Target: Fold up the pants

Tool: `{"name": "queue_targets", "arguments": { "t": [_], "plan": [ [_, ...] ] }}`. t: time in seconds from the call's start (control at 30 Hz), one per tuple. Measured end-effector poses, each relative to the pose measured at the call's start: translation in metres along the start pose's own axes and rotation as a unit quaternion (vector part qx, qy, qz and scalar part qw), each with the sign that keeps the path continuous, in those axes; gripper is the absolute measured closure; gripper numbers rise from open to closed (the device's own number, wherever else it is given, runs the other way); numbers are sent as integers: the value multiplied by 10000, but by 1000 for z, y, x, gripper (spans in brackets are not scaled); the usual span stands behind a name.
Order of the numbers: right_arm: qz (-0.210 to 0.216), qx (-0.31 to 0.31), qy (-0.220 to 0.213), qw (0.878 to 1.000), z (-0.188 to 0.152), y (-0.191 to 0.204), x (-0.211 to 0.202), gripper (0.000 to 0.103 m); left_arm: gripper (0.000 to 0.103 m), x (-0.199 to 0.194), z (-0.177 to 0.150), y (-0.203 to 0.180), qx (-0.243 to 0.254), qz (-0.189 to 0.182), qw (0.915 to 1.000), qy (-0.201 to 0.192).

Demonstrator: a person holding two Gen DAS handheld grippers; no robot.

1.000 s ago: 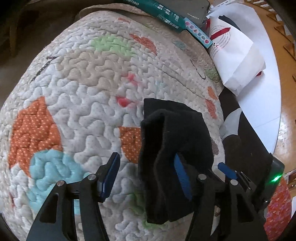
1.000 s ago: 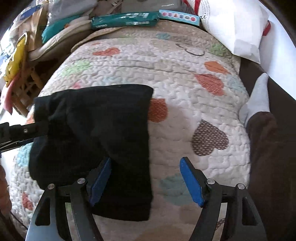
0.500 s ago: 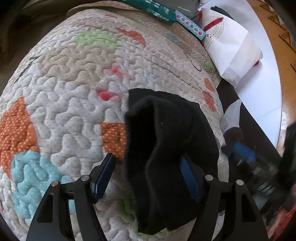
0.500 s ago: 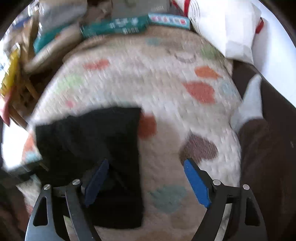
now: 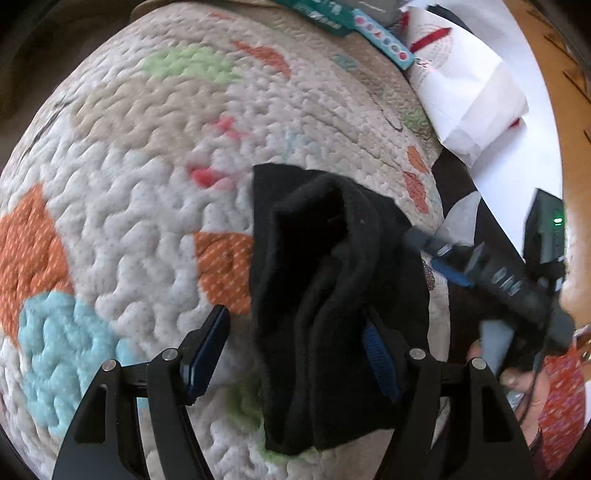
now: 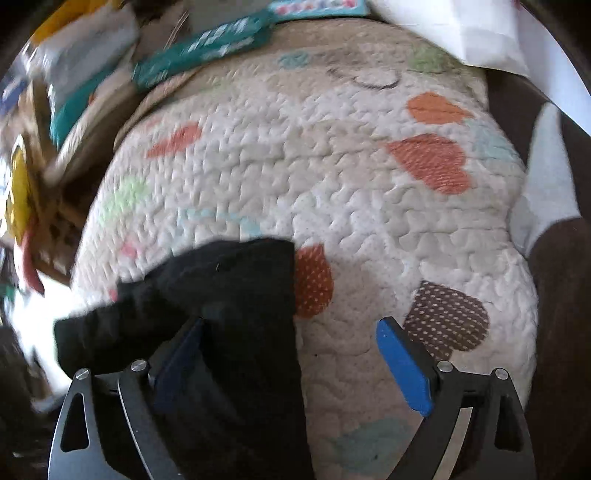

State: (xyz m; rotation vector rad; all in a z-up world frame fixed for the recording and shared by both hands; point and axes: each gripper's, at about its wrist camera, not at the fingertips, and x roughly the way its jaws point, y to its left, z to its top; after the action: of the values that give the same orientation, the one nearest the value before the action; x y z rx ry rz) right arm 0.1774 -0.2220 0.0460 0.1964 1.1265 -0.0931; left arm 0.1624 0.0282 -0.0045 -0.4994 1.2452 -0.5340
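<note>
The black pants [image 5: 332, 288] lie as a thick folded bundle on the heart-patterned quilt [image 5: 147, 184]. My left gripper [image 5: 295, 321] is open around the bundle's near end. Its left pad stands apart from the cloth, and folds drape over the right finger, half hiding its blue pad. In the right wrist view the pants [image 6: 229, 295] fill the lower left. My right gripper [image 6: 291, 325] hangs above them with its jaws opening: the left finger is over the cloth, the right over bare quilt, and nothing is pinched. The right gripper [image 5: 428, 251] also shows blurred at the bundle's right edge.
A white paper bag [image 5: 461, 96], a teal box [image 5: 321, 18] and a strip with coloured dots [image 5: 384, 40] lie past the quilt's far edge. A person's white sock [image 6: 546, 192] and brown trouser leg [image 6: 554, 295] border the quilt's right side. Clutter [image 6: 29, 184] crowds its left.
The right gripper let go of the pants, opened wider and drew off to the right. The left gripper's jaws widened a little and the bundle stayed between them.
</note>
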Motion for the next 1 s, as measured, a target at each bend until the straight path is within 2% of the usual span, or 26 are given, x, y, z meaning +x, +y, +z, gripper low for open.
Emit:
{"name": "queue_targets", "arguments": {
  "t": [0.07,0.13,0.23,0.3,0.37,0.47,0.57,0.63,0.7,0.77,0.83,0.93,1.0],
  "plan": [
    [306,107,-93,9994,7,4,-11,8,33,-5,-7,7,-222,-58,9997,55],
    [580,-74,-52,9983,15,17,-16,8,33,-13,-15,12,-427,-89,9990,-51],
    [781,-938,66,9925,17,62,-18,7,33,-19,-24,15,-618,-159,9978,-153],
    [777,-1684,253,9823,11,99,-13,7,33,-21,-28,18,-756,-203,9968,-186],
    [575,-2244,351,9722,4,126,-4,7,33,-20,-30,19,-826,-218,9962,-164],
    [-395,-2970,390,9532,-1,156,22,7,33,-18,-30,19,-757,-170,9969,-160],
    [-1073,-2904,398,9500,11,155,45,7,32,-15,-29,21,-798,-216,9965,-141],
    [-1121,-2781,593,9522,16,149,55,7,32,-15,-28,21,-789,-215,9966,-104],
    [-874,-2616,488,9600,19,146,49,8,32,-15,-28,19,-766,-198,9968,-117],
    [-551,-2423,68,9686,22,139,22,8,32,-15,-27,18,-771,-173,9968,-123],
    [-305,-2282,-114,9731,25,134,5,8,32,-15,-27,16,-785,-146,9967,-151],
    [-26,-2301,-160,9730,22,133,-17,7,32,-16,-28,14,-741,-98,9970,-198],
    [-49,-2469,-39,9690,12,136,-18,7,32,-17,-30,13,-669,-32,9974,-254]
  ]
}}
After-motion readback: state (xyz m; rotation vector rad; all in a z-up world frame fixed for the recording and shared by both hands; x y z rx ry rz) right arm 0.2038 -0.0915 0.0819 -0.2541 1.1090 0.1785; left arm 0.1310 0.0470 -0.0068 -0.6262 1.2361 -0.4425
